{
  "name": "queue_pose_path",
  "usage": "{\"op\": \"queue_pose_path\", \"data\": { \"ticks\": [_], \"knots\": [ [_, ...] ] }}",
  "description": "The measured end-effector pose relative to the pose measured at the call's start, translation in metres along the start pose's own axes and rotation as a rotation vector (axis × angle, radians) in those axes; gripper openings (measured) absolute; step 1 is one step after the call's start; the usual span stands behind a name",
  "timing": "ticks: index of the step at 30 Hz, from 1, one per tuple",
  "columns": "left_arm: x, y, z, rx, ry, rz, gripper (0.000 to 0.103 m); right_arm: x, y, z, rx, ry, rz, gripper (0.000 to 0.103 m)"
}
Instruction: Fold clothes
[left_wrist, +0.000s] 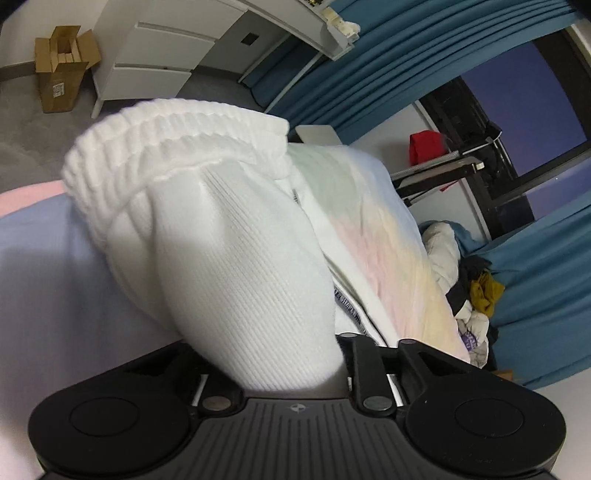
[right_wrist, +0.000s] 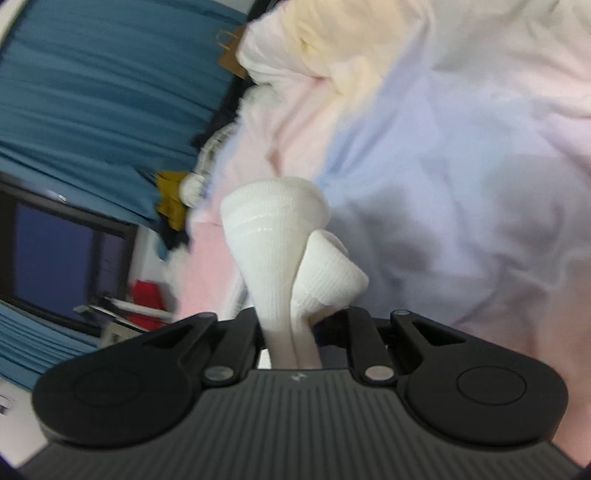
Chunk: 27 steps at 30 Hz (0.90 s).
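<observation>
A white ribbed sock (left_wrist: 229, 240) fills the left wrist view, its elastic cuff (left_wrist: 166, 136) at the top and its lower end pinched in my left gripper (left_wrist: 291, 369), which is shut on it. In the right wrist view my right gripper (right_wrist: 291, 343) is shut on the toe end of the white sock (right_wrist: 280, 236), which bunches up above the jaws. The fingertips of both grippers are hidden by the fabric. Under the sock lies a pastel pink, blue and yellow bedsheet (left_wrist: 369, 229) (right_wrist: 461, 166).
A heap of mixed clothes (left_wrist: 465, 280) lies at the bed's far side. Blue curtains (left_wrist: 406, 74) (right_wrist: 92, 92) and a dark window (left_wrist: 535, 122) stand beyond. A white drawer unit (left_wrist: 155, 59) and an open cardboard box (left_wrist: 62, 66) sit on the grey floor. A red item (left_wrist: 426, 146) rests near a black stand.
</observation>
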<state>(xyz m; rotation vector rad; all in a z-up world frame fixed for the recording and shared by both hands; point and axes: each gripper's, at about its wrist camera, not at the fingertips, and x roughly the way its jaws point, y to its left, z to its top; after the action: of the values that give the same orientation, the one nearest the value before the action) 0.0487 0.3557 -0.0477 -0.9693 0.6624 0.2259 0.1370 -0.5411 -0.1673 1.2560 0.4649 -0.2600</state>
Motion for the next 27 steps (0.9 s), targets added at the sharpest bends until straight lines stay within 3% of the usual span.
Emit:
{"op": "queue_pose_path", "data": {
  "ticks": [2, 3, 7, 10, 13, 22, 27],
  "knots": [
    [-0.016, 0.002, -0.004, 0.020, 0.003, 0.002, 0.033, 0.004, -0.011, 0.001, 0.032, 0.021, -0.009, 0.013],
    [-0.024, 0.002, -0.006, 0.034, 0.004, 0.005, 0.041, 0.005, -0.014, 0.001, 0.039, 0.028, -0.011, 0.013],
    [-0.066, -0.010, -0.013, 0.095, -0.004, 0.027, 0.045, 0.007, -0.017, -0.001, 0.016, 0.038, -0.011, 0.013],
    [-0.095, -0.038, -0.018, 0.186, -0.024, 0.037, 0.051, 0.006, -0.014, -0.001, 0.002, 0.035, -0.012, 0.013],
    [-0.100, -0.077, -0.036, 0.319, -0.041, 0.041, 0.054, 0.004, -0.015, -0.001, 0.008, 0.035, -0.008, 0.013],
    [-0.049, -0.188, -0.140, 0.576, 0.012, -0.107, 0.055, 0.002, -0.011, 0.000, -0.001, 0.029, -0.007, 0.013],
    [0.002, -0.214, -0.211, 0.742, 0.049, -0.139, 0.051, -0.001, -0.009, -0.001, -0.016, 0.021, -0.008, 0.013]
  ]
}}
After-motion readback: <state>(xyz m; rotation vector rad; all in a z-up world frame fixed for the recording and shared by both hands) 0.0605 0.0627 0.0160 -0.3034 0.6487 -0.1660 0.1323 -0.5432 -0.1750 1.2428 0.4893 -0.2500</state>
